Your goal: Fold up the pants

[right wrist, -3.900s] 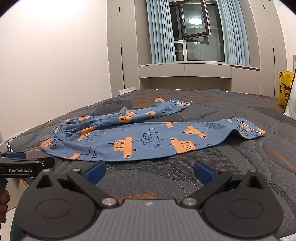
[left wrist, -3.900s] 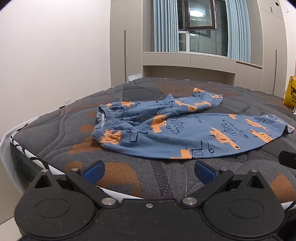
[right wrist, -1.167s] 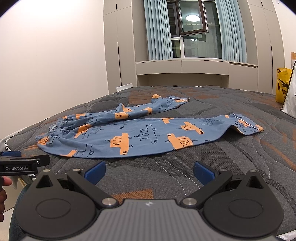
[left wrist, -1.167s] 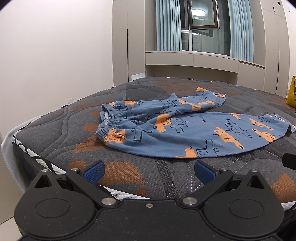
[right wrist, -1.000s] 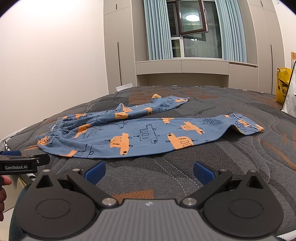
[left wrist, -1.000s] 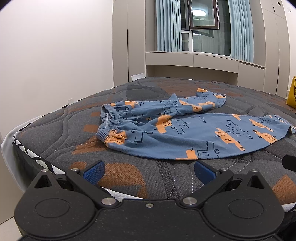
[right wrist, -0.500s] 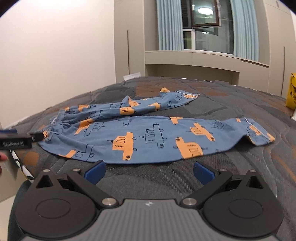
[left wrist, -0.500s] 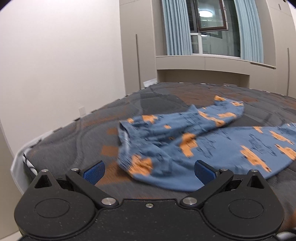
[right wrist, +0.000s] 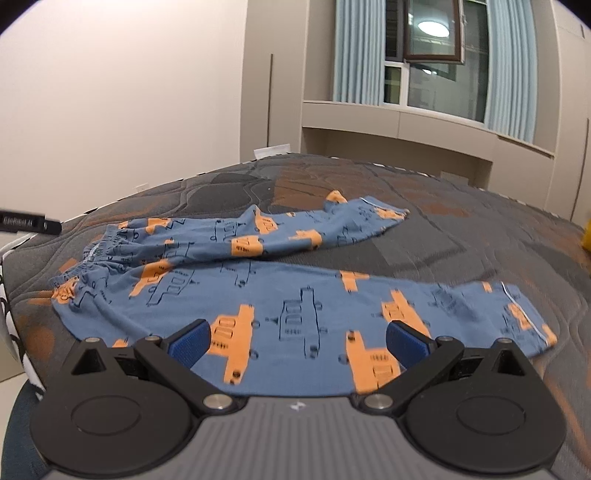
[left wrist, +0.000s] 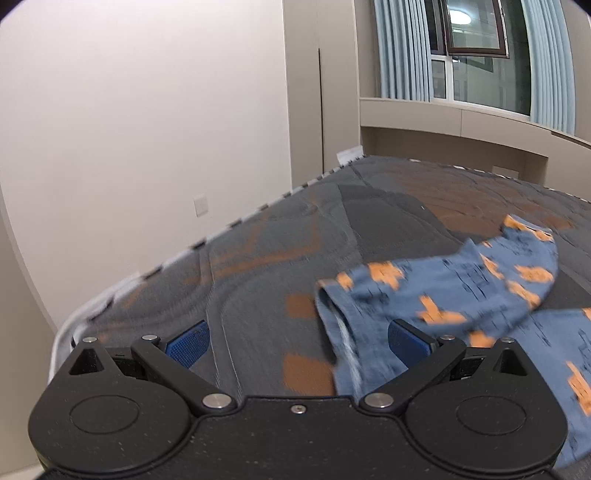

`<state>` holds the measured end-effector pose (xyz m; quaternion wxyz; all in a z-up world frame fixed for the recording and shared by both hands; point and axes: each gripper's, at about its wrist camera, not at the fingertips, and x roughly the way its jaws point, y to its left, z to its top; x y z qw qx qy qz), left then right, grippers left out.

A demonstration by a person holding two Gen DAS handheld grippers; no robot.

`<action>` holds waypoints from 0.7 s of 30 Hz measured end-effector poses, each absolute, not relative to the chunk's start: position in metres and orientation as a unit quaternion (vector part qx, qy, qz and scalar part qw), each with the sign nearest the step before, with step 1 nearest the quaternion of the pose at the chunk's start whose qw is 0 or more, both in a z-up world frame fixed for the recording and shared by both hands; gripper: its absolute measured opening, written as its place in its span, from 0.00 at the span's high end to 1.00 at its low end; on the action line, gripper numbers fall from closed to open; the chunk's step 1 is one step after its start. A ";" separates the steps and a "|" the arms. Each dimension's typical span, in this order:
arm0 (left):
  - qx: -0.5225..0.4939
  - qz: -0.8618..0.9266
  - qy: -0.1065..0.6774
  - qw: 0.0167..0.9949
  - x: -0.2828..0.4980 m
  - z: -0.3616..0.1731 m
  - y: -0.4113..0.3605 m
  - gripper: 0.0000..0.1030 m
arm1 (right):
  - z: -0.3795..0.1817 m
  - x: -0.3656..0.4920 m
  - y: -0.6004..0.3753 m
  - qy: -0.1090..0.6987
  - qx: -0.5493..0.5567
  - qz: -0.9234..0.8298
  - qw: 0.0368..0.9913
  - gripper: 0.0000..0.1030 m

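On the mattress, blue pants with orange print lie unfolded, legs spread apart toward the right.
My left gripper has jaws wide apart, nothing between them, waistband edge just ahead near the right finger; view is blurred. My right gripper is also spread wide and empty, over the near leg; I can't tell if it touches the cloth. Curtains and window behind.
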<state>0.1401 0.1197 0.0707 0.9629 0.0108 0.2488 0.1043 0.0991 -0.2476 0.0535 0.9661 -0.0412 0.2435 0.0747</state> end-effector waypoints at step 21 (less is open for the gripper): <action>0.083 0.001 0.276 0.958 0.322 0.068 0.145 0.00 | 0.069 0.312 -0.267 0.263 -0.095 0.254 0.926 0.00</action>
